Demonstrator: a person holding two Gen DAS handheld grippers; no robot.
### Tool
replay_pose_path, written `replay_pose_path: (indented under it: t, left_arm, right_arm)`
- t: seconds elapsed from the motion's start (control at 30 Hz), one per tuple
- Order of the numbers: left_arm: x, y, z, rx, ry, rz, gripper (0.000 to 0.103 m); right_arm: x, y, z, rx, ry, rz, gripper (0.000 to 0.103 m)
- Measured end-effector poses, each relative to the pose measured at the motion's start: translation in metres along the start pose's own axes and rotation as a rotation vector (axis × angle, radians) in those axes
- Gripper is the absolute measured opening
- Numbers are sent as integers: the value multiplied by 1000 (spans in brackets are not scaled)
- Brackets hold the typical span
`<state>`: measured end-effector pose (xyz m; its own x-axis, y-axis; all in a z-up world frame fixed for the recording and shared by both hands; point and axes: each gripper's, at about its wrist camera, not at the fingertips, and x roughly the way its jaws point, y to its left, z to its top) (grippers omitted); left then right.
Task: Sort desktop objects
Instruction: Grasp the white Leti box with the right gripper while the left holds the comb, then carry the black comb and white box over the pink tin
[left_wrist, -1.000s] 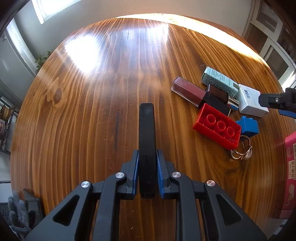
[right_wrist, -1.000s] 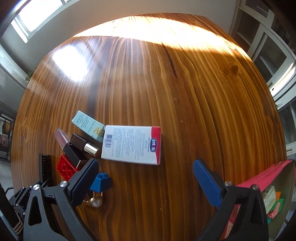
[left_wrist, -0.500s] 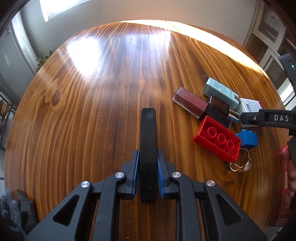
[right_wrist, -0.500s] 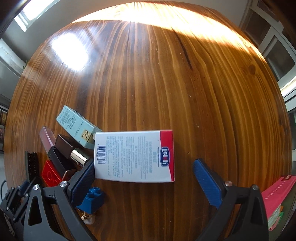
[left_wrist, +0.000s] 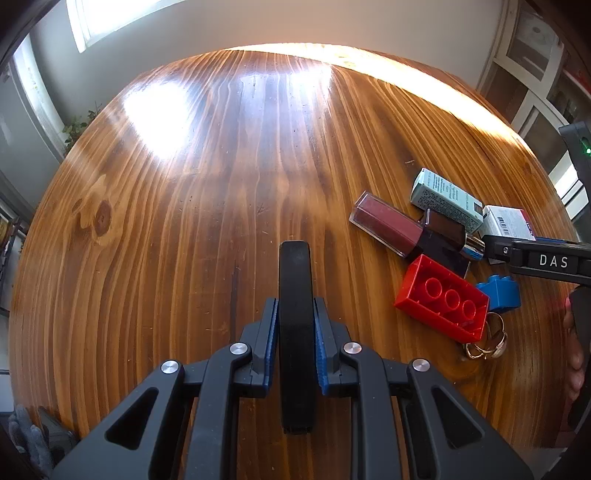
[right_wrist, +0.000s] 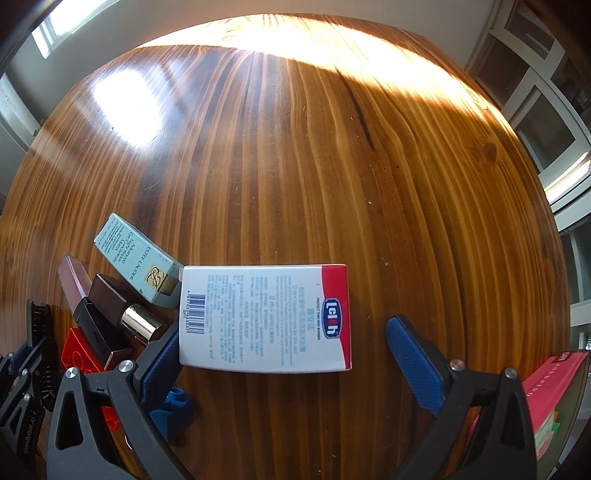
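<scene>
My left gripper is shut on a long black comb and holds it over the wooden table. My right gripper is open, its fingers on either side of a white and red box that lies flat on the table; the left finger is at the box's barcode end. Left of the box lie a teal carton, a lip gloss tube, a brown lipstick, a red brick, a blue brick and gold rings.
A pink book and coloured items stand at the table's right edge. The left gripper with the comb shows at the far left of the right wrist view. Cabinets with glass doors stand beyond the table's far right.
My right gripper has moved forward and down, so the white and red box now lies between its open fingers. My left gripper has stayed nearly still with the comb.
</scene>
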<state>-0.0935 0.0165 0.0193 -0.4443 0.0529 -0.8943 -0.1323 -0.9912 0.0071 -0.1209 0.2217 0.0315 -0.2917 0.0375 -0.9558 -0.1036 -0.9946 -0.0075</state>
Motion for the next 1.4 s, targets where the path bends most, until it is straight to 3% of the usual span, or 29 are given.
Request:
replay_pose_path:
  t: [0.13,0.37,0.5,0.7,0.87,1.1,1.4]
  left_arm:
    - [-1,1,-1,-18,14,8,20]
    - [-7,-9,-9,-33,52,40,19]
    - [-10,-9,-15,-79,78,10,18]
    - [-40,2,-32,-152,84,-54,18]
    - [-74,-10,-30,-138,49,-57,18]
    - [-112,-72,-12,-30,-5,-115,18]
    - [-140,-196,-18,218,-19,-282,18]
  right_arm:
    - [-9,6,-6,-27,-27,3,79]
    - [-9,9,-18,-45,0,21,79]
    - [-20,-1,-36,-16,19,63,79]
    - [-60,-31,-69,12,-27,107,79]
    - [-95,-61,-87,54,-79,123,79]
    - [-127,-122,-108,117,-152,109,79]
    - [-143,-194,-145,231,-135,50,79]
